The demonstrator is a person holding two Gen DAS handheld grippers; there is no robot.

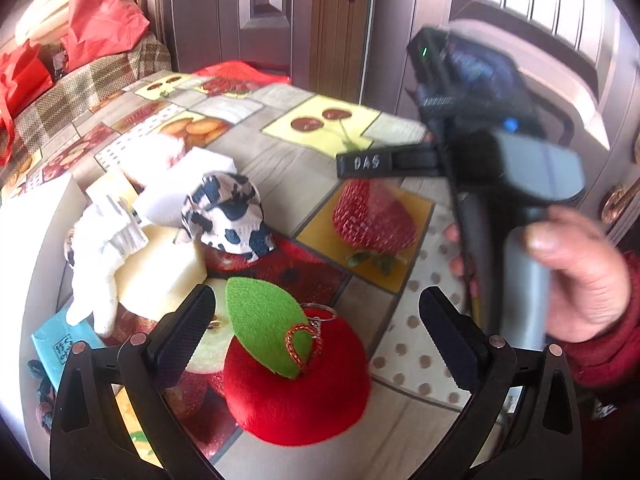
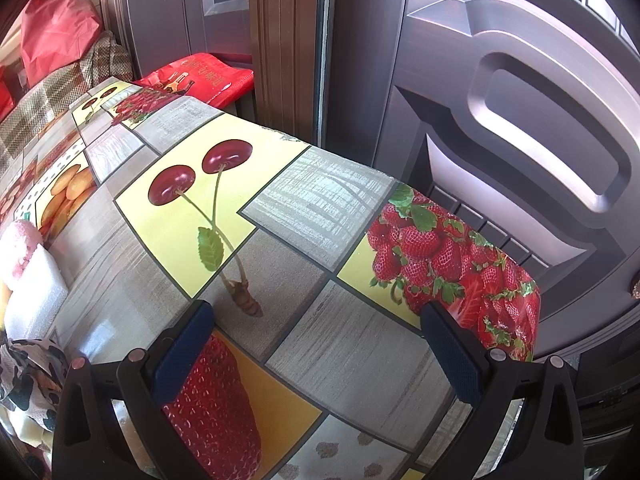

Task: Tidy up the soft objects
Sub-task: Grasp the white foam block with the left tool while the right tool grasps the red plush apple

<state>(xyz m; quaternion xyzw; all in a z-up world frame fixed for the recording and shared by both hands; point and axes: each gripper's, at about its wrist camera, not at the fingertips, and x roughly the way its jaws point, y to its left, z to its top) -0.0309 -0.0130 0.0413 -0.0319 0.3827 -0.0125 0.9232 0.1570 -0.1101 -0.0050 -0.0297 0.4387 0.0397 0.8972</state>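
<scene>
In the left wrist view a red plush apple (image 1: 296,392) with a green felt leaf and a key ring sits on the table between the fingers of my open left gripper (image 1: 316,332), which is just above it. Behind it lie a cow-print cap (image 1: 228,216), a cream foam block (image 1: 160,272), a white plush toy (image 1: 100,264) and white foam pieces (image 1: 180,176). My right gripper, seen from the left wrist view (image 1: 360,162), is held by a hand at the right, above the table. In its own view the right gripper (image 2: 320,340) is open and empty over bare tablecloth.
The table wears a fruit-print cloth (image 2: 320,200). A blue packet (image 1: 56,344) lies at the left edge. Red bags (image 1: 100,16) rest on a checked sofa behind. A metal door (image 2: 520,120) stands just past the table's far edge. A red bag (image 2: 200,76) sits by the door.
</scene>
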